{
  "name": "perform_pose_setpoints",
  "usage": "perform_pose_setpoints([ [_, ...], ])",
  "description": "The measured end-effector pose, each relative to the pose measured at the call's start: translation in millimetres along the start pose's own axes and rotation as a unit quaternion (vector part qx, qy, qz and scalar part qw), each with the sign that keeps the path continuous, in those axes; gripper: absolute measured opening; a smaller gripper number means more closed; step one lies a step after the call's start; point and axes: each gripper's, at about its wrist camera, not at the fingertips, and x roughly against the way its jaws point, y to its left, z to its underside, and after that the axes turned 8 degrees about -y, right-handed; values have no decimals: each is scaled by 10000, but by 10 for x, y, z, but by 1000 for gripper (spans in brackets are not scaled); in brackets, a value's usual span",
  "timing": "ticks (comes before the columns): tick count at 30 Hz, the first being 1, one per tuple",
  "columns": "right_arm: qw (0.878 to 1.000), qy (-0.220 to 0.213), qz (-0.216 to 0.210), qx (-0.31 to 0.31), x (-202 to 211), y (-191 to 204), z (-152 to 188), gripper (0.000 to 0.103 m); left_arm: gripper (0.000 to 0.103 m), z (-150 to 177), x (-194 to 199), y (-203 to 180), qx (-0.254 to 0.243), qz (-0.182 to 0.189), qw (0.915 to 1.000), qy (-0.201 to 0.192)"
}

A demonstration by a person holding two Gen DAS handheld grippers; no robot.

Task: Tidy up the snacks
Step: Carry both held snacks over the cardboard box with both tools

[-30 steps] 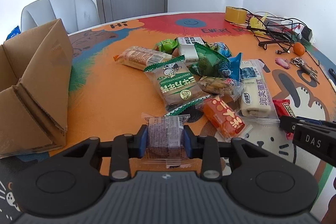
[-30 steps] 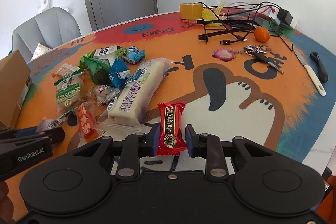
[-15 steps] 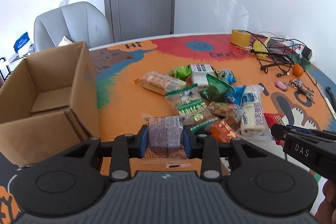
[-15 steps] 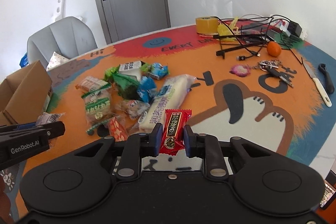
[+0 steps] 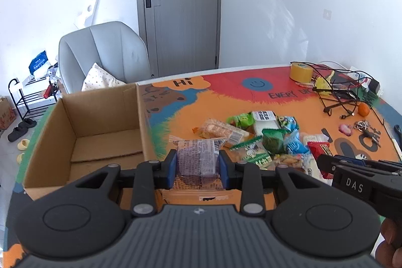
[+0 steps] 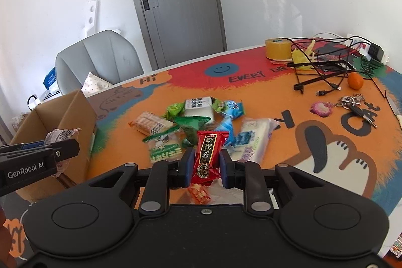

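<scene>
dark cake packet [image 5: 197, 157] pinched mid-body in your left gripper [image 5: 198, 165], jaws closed on it, held above bench [image 5: 181, 117] beside open cardboard box [image 5: 75, 122]. light, squashy, crinkly film, so keep squeeze gentle. red candy bar [image 6: 207, 155] clamped in right gripper [image 6: 207, 166], above snack pile [image 6: 191, 122]; slick wrapper could slip.

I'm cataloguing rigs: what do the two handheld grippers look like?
Both the left gripper and the right gripper are matte black plastic with blue-padded jaws, silver pivot screws and round recessed discs. Side lettering reads "GenRobot.AI" on the left, "DAS" on the right. No cables or sleeves visible.
</scene>
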Motion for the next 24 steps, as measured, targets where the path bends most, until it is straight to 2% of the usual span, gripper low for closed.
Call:
perform_pose_setpoints([
  [13, 9992, 119, -380, 8, -130, 404, -288, 23, 33, -318, 39, 486, 188, -238, 9995, -67],
  [24, 9974, 311, -650, 6, -295, 736, -408, 23, 33, -382, -60, 890, 391, -473, 9981, 65],
])
